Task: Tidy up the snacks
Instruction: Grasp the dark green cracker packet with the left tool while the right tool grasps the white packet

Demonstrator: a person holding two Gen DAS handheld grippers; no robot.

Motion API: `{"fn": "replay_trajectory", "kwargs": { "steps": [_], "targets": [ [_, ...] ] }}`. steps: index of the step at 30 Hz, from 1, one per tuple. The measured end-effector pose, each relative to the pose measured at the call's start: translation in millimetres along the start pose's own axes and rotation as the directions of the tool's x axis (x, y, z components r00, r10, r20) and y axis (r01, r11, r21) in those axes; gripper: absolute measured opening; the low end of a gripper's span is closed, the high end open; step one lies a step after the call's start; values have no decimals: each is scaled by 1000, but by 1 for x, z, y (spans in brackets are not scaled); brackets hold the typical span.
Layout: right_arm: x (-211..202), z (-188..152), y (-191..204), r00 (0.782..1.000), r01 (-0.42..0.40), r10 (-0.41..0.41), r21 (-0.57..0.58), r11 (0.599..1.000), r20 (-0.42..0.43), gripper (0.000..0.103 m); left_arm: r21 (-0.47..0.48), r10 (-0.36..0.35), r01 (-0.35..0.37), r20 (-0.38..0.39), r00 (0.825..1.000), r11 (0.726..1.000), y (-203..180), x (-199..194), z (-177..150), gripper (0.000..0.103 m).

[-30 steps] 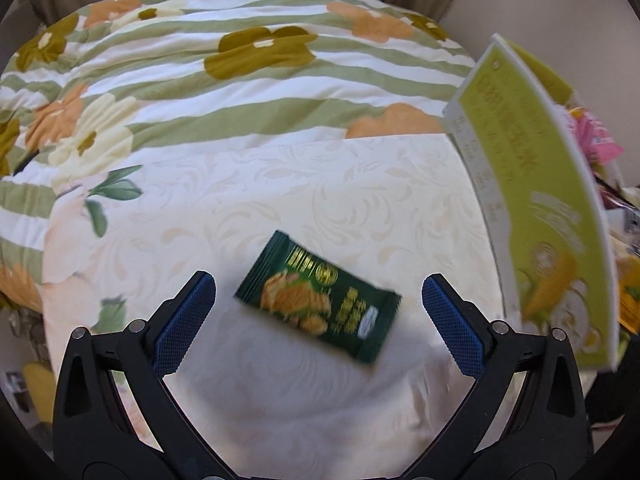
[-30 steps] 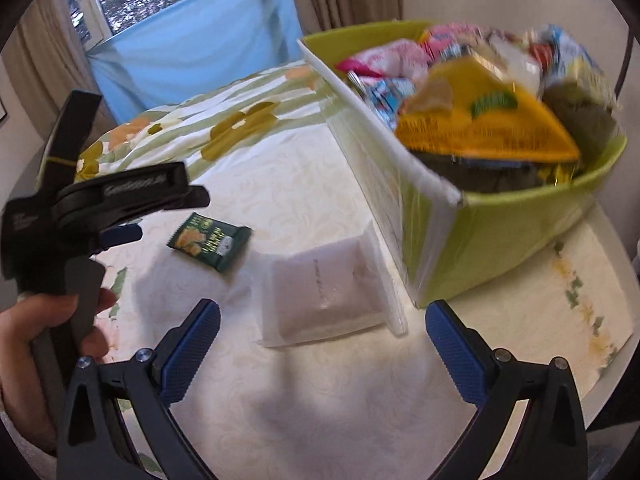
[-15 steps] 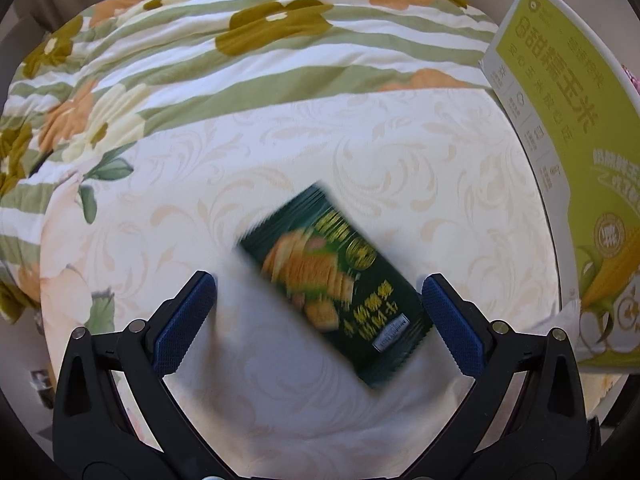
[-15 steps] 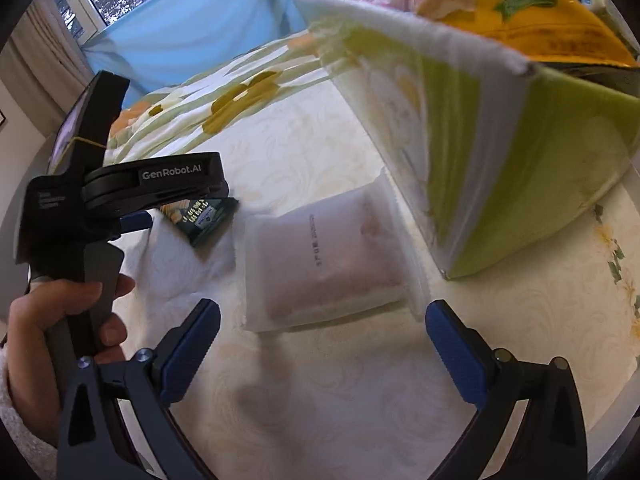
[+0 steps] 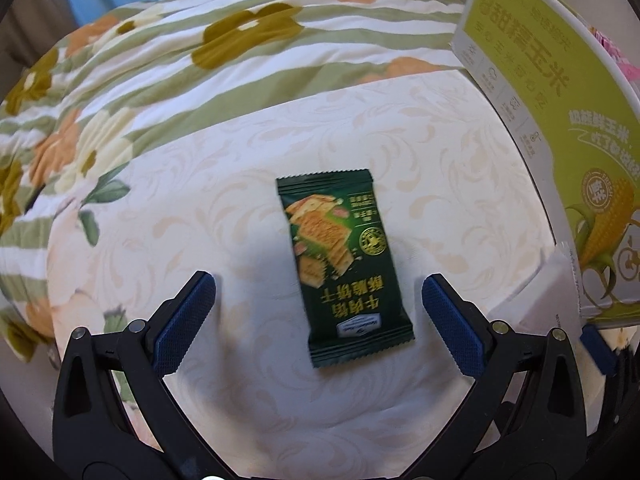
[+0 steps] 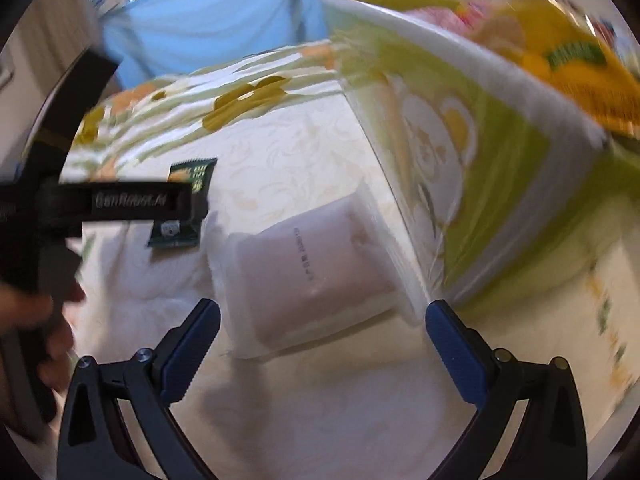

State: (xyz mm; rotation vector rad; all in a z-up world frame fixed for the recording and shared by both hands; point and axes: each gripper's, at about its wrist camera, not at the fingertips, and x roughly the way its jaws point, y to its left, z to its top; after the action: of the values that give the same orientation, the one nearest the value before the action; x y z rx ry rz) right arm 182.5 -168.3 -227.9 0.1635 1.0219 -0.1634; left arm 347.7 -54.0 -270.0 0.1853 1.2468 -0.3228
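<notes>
A dark green cracker packet [image 5: 340, 264] lies flat on the cream tablecloth [image 5: 224, 184]. My left gripper [image 5: 320, 312] is open just above it, the packet's near end lying between the jaws. A frosted white snack pouch [image 6: 308, 272] lies beside the green snack box [image 6: 500, 168], which is full of packets. My right gripper [image 6: 320, 336] is open, low over the pouch's near edge. The green packet [image 6: 188, 200] also shows in the right wrist view, partly hidden behind the left gripper's body [image 6: 120, 204].
The green corn-printed box [image 5: 560, 120] stands at the table's right side. A floral striped blanket [image 5: 180, 52] lies beyond the table's far edge. A corner of the white pouch [image 5: 548, 292] shows at the box's foot. A hand [image 6: 24, 320] holds the left gripper.
My left gripper has moved down and forward and turned, so the green packet now lies lengthwise between its jaws. My right gripper has closed in on the white pouch.
</notes>
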Motion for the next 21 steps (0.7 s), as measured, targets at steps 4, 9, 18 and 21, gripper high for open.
{"fn": "replay_trajectory", "kwargs": {
  "steps": [4,9,18,21],
  "targets": [
    [-2,-4,13,997,58,-50,-155,986,53,102,25,9,-8,-9,1000,1000,-6,6,3,95],
    [4,0,18,999,32,-23,-182,983,49,102,66,7,-7,4,1000,998,-10,4,6,82],
    [7,5,32,998,-48,55,-207,977,24,103,96,-5,5,-3,1000,995,3,-3,5,58],
    [5,3,34,998,7,6,-223,975,59,103,110,-9,10,-3,1000,994,7,-4,4,53]
  ]
}}
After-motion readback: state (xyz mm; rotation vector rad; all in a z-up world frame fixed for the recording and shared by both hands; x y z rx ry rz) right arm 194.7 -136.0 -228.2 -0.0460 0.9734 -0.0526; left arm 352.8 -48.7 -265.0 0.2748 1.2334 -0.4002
